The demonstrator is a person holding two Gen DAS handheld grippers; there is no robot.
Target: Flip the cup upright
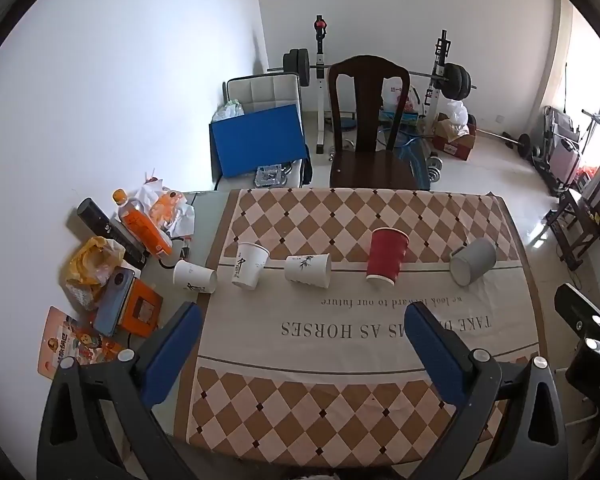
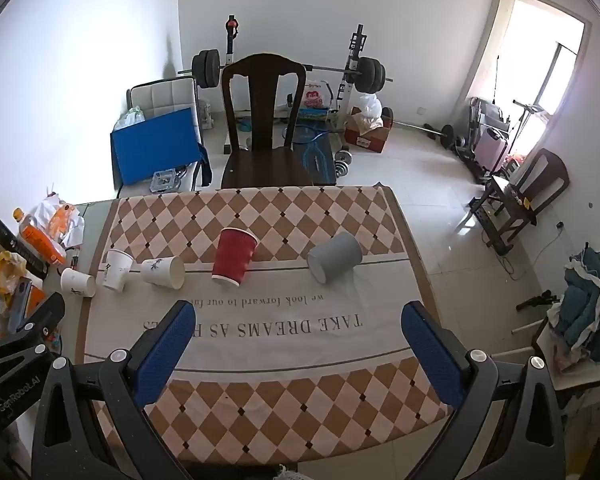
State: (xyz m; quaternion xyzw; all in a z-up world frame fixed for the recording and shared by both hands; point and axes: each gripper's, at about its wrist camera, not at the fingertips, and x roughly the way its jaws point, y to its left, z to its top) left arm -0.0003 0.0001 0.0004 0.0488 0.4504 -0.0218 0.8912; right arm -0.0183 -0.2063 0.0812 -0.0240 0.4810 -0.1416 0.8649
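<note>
I hold both grippers above the near edge of the table, and both are spread wide with nothing between their blue pads. The left gripper [image 1: 302,320] frames the middle of the checkered tablecloth [image 1: 340,400]; the right gripper [image 2: 296,318] sits a little further right, and the black frame of each tool pokes into the other's view at the edge.

Five cups lie in a row across the cloth's pale band, well beyond both grippers. From the left: a white paper cup [image 1: 195,277] on its side, half off the cloth, mouth toward me and to the right; a second white cup with black brush lettering [image 1: 250,266], standing mouth-down, slightly tilted in the fisheye; a white cup with a bamboo sprig [image 1: 308,271] lying on its side, mouth to the right; a red ribbed cup [image 1: 386,260] standing mouth-down; and a grey cup [image 1: 472,261] on its side, its open end toward me and to the left. None of them touch.

The printed line on the cloth is partly covered by my fingers in both views. The left end of the table holds clutter I can only partly sort: an orange drink bottle [image 1: 142,226], a phone [image 1: 112,300], crumpled wrappers. A dark wooden chair [image 1: 368,120] stands at the far edge, with a barbell rack [image 1: 440,76] behind it.
</note>
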